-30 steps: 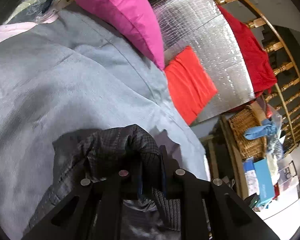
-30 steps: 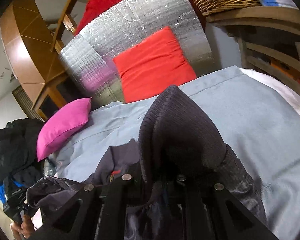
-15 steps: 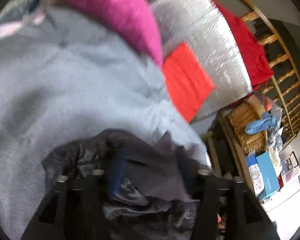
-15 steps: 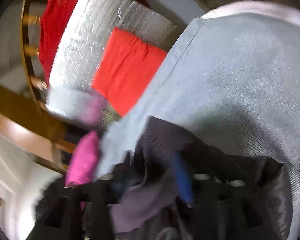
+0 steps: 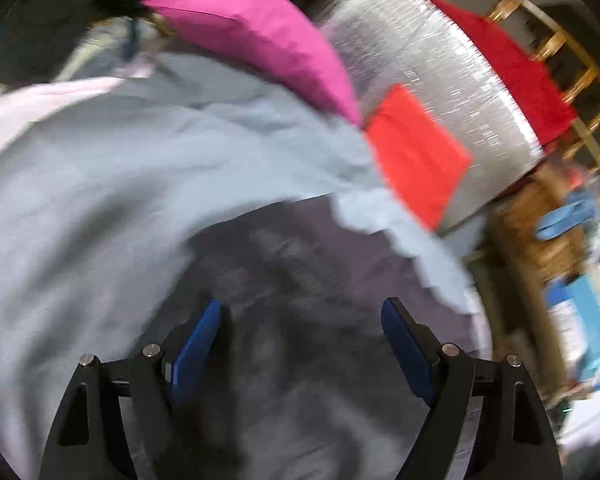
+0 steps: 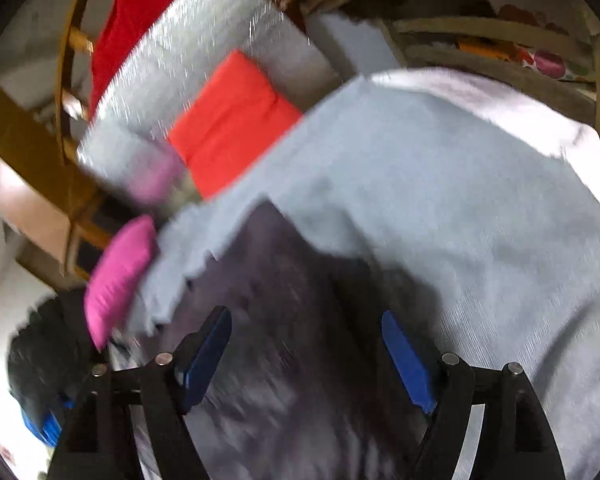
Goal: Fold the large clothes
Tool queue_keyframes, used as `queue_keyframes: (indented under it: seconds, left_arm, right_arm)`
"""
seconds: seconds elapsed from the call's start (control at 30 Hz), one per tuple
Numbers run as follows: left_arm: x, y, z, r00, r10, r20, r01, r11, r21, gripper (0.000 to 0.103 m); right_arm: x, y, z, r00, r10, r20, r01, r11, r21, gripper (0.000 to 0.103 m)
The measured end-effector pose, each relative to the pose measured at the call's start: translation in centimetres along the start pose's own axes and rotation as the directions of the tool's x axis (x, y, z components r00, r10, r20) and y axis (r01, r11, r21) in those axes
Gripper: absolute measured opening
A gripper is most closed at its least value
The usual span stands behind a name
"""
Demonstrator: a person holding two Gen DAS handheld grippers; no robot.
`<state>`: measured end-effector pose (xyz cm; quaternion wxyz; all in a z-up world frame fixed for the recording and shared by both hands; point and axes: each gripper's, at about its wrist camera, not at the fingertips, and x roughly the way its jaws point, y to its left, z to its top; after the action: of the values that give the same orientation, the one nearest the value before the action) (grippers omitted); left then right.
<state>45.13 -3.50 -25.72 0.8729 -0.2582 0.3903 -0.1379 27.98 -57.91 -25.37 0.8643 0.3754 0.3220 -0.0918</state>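
Observation:
A dark grey garment [image 5: 300, 280] lies spread on the light grey-blue bed cover [image 5: 100, 200]; both views are blurred by motion. My left gripper [image 5: 300, 312] hovers over the garment, its jaws opening wide, and the blue pads [image 5: 196, 348] press on nothing. In the right wrist view the same dark garment [image 6: 292, 320] lies below my right gripper [image 6: 306, 320]. Its jaws are opening too, blue pads [image 6: 406, 360] far apart, with only loose cloth lying beneath them.
A pink pillow [image 5: 260, 40], an orange-red cushion [image 5: 416, 156], a silver quilted mat [image 5: 432, 80] and a red cloth [image 5: 512, 64] sit at the bed's head by a wooden railing [image 5: 560, 44]. A wicker basket [image 5: 540, 232] stands at the right. A black bundle [image 6: 44, 356] lies off the bed.
Both grippers were shut on bunched folds of the dark garment; both have let go and opened wide. The garment has dropped flat onto the cover, and both hands have swung sideways.

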Motion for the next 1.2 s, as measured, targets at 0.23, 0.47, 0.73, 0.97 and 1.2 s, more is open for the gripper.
queue_keyframes:
  seconds: [0.23, 0.47, 0.73, 0.97, 1.2]
  left_arm:
    - [0.7, 0.9, -2.2, 0.985, 0.171, -0.037, -0.168, 0.983, 0.077, 0.083]
    - [4.6, -0.2, -2.1, 0.962, 0.271, -0.019, -0.263, 0.946, 0.188, 0.085]
    - [2.2, -0.2, -2.8, 0.966, 0.258, -0.011, -0.252, 0.953, 0.170, 0.085]
    - [-2.4, -2.6, -3.9, 0.975, 0.206, 0.083, -0.220, 0.941, 0.256, 0.085]
    - [-2.7, -0.5, -2.7, 0.967, 0.250, 0.047, -0.254, 0.942, 0.219, 0.086]
  right_arm:
    - [3.0, 0.1, -2.6, 0.979, -0.139, -0.150, 0.116, 0.981, -0.153, 0.036]
    - [1.9, 1.8, -2.2, 0.973, -0.230, 0.020, 0.229, 0.944, -0.240, 0.019]
    - [2.5, -1.4, -1.1, 0.992, -0.110, -0.057, 0.107, 0.993, -0.053, 0.021]
    - [-3.0, -3.1, -1.5, 1.000, 0.010, 0.018, -0.011, 0.999, 0.045, 0.087]
    - [-4.3, -3.6, -1.9, 0.998, 0.057, 0.039, -0.059, 0.998, 0.036, 0.087]
